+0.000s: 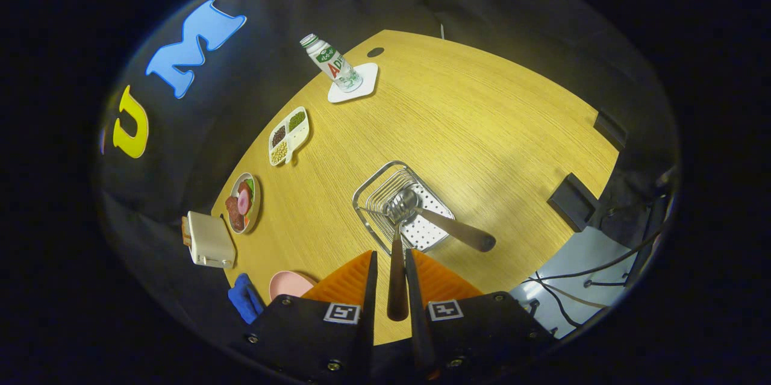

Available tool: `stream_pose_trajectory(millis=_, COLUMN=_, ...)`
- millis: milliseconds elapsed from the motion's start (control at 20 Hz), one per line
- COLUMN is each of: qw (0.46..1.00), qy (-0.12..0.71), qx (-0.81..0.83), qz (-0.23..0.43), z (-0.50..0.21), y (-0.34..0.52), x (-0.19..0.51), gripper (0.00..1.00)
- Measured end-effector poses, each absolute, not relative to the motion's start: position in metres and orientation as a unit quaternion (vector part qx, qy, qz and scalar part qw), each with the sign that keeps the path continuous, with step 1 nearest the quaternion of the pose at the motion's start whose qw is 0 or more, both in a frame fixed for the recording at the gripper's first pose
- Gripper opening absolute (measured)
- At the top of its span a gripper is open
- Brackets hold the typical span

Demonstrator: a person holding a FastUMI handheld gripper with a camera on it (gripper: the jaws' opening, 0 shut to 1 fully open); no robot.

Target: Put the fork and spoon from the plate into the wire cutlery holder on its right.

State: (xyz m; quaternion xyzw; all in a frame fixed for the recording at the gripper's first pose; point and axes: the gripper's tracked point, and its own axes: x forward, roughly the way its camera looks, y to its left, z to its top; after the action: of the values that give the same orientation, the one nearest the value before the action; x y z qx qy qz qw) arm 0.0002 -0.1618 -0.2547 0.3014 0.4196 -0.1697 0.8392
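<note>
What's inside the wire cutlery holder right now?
A spoon lies in the silver wire cutlery holder, handle sticking out. The gripper holds a wooden-handled utensil whose head reaches in; the spoon bowl covers it, so I can't confirm it's the fork.

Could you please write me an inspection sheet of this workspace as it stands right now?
Surface: wooden table, lit, with a round hole near its far edge.
Job's things: wire cutlery holder just ahead of the fingers; one utensil already leans in it, handle sticking out; a second utensil is held between the fingers, its head at the holder. Pink plate beside the gripper.
Clutter: bottle on a white coaster, divided dish of beans, plate of food, beige box, blue cloth.
Gripper: gripper shut on the second utensil's handle.
Cables: dark cables beyond the table's edge.
Surroundings: black cloth wall.
</note>
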Motion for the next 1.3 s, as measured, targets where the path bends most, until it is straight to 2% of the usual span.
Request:
stream_pose_trajectory(millis=350, qw=0.87, qy=0.379, qx=0.265, qz=-0.169, z=-0.231, y=-0.168, x=0.016, gripper=0.27)
stream_pose_trajectory(millis=850, qw=0.959, qy=0.187, qx=0.111, qz=-0.181, z=-0.118, y=-0.179, x=0.05, gripper=0.27)
stream_pose_trajectory(millis=1300, qw=0.977, qy=0.043, qx=-0.007, qz=-0.207, z=-0.021, y=-0.182, x=0.036, gripper=0.27)
